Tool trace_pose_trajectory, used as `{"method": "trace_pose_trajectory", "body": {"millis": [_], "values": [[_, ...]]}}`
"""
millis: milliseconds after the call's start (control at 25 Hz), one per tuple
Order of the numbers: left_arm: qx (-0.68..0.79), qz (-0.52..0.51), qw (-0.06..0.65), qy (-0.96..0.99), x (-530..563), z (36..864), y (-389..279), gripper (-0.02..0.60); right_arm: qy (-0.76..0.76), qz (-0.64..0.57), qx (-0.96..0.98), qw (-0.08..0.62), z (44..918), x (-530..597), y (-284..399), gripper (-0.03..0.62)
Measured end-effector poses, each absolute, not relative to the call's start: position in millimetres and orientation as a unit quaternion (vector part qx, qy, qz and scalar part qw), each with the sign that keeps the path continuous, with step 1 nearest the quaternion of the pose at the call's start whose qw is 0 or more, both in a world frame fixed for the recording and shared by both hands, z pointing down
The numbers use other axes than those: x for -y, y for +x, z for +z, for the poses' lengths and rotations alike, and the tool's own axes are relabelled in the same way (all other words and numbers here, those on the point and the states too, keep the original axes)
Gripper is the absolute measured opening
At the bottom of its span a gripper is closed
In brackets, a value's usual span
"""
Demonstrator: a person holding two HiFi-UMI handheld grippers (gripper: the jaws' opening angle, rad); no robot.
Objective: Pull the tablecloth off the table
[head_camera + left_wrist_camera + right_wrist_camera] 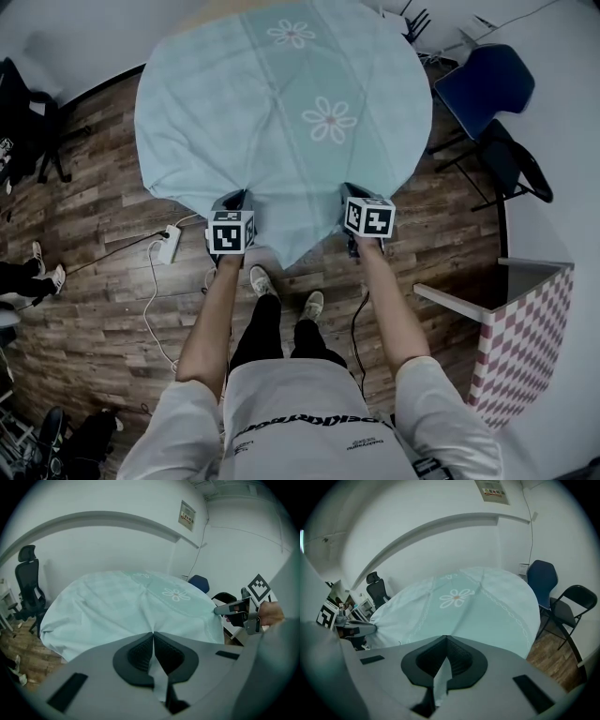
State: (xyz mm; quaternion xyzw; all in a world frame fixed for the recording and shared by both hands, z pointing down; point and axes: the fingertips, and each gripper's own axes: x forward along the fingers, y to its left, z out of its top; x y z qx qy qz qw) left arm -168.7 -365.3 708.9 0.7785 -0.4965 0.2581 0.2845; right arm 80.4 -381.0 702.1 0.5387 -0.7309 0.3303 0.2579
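While the tablecloth point(281, 112) is lying draped over the hidden table at twelve o'clock, the left gripper point(234, 202) and right gripper point(354, 202) are each pinching its near hem, jaws closed on fabric, at seven and five o'clock. The pull is apparently beginning; the next move is calling for an even draw toward six o'clock.

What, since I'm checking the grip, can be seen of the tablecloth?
The tablecloth is thin pale blue-green fabric, creased, with white flowers. It lies spread over a round top, hiding it, edges hanging. The left gripper and the right gripper are each shut on its near edge, holding it up in taut folds.
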Motion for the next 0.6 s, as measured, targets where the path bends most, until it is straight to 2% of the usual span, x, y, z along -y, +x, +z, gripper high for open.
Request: {"method": "trace_pose_trajectory", "body": {"millis": [600], "values": [[0.517, 0.231, 0.272, 0.778, 273.9, 672.6, -159.4, 0.015, 0.517, 0.335, 0.754, 0.230, 669.7, 285.1, 89.2, 0.032]]}}
